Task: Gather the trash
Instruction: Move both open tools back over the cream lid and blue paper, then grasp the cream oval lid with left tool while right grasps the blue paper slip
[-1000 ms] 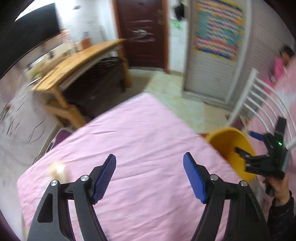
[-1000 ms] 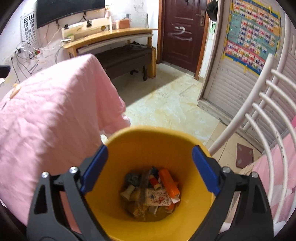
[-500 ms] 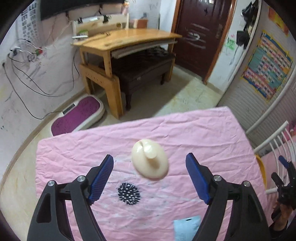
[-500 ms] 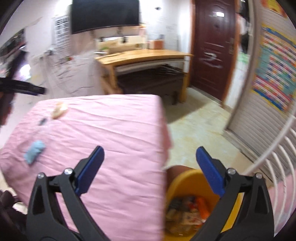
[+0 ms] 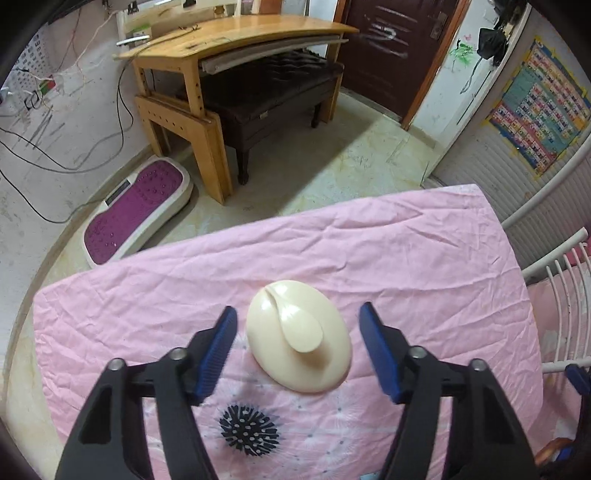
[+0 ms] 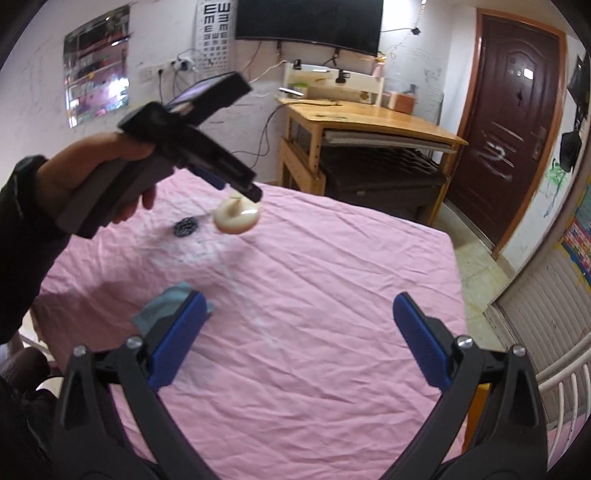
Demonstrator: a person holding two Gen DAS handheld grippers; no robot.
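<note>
Between the blue pads of the left hand-held gripper, in the left wrist view: a cream oval plastic suction hook, lying on the pink cloth-covered table. Jaws just closing in, partly open, pads either side of the hook with a gap on each side, not pressing on it. Just near and left of the hook, a black spiky round disc flat on the cloth. Beyond the far table edge: a purple and white vibration platform on the floor at left, a light wooden desk with a dark bench tucked under it, a dark brown door at far right. White metal rails along the right edge.

Across the same table in the right wrist view: right hand-held gripper spread wide, jaws just opening further, nothing between the pads but bare pink cloth. Beside its left pad, a crumpled blue-grey wrapper, partly hidden behind that pad. Far left, a hand in a dark sleeve holding the left hand-held gripper tilted down over the cream hook, somewhat blurred; black disc just left of it. Near right, a sliver of yellow bin showing past the table edge. On the far wall, a black screen and an eye chart.
</note>
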